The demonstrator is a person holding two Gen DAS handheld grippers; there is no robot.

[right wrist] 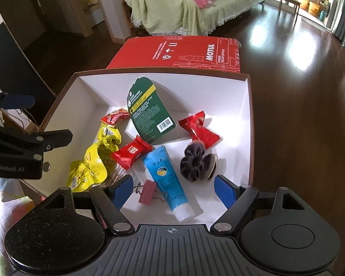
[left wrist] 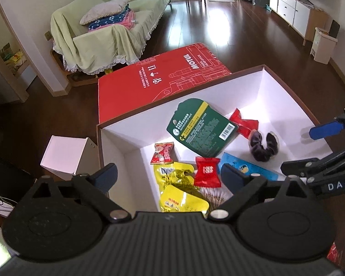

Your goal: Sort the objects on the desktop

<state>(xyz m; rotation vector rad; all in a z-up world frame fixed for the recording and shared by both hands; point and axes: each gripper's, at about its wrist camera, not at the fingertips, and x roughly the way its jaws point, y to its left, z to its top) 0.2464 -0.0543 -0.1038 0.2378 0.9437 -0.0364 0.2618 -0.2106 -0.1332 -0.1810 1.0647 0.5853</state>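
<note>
Blue-padded and spread wide, the right gripper [right wrist: 173, 192] hangs over the near end of the white-lined open cardboard box [right wrist: 246, 119], gripping nothing; directly between its fingers lie the blue squeeze tube with a white cap [right wrist: 165, 179] and, touching the tube's side, a dark pink metal binder clip [right wrist: 147, 192]. The left gripper [left wrist: 169, 176] is likewise spread and empty, poised above the box's left near corner over the crumpled yellow foil snack packets [left wrist: 177, 184].

All the small desktop things I can see already lie inside the box: a dark purple fabric scrunchie [right wrist: 196, 164] just beside the tube, three red wrapped sweets [right wrist: 132, 151] scattered around it, a small red-and-white sachet [right wrist: 115, 117] near the left wall, and a dark green printed card with a yellow stripe and barcode [right wrist: 149, 112] leaning toward the back. Behind the box sits a flat red printed carton [right wrist: 179, 50].

This fits either a box just filled or one about to be emptied and sorted — the pictures do not settle which.

Risks, as I judge them: the tube and clip touch, so closing on one may drag the other; the slick foil packets could slip or crumple; and both grippers crowd the same end — they may collide.
</note>
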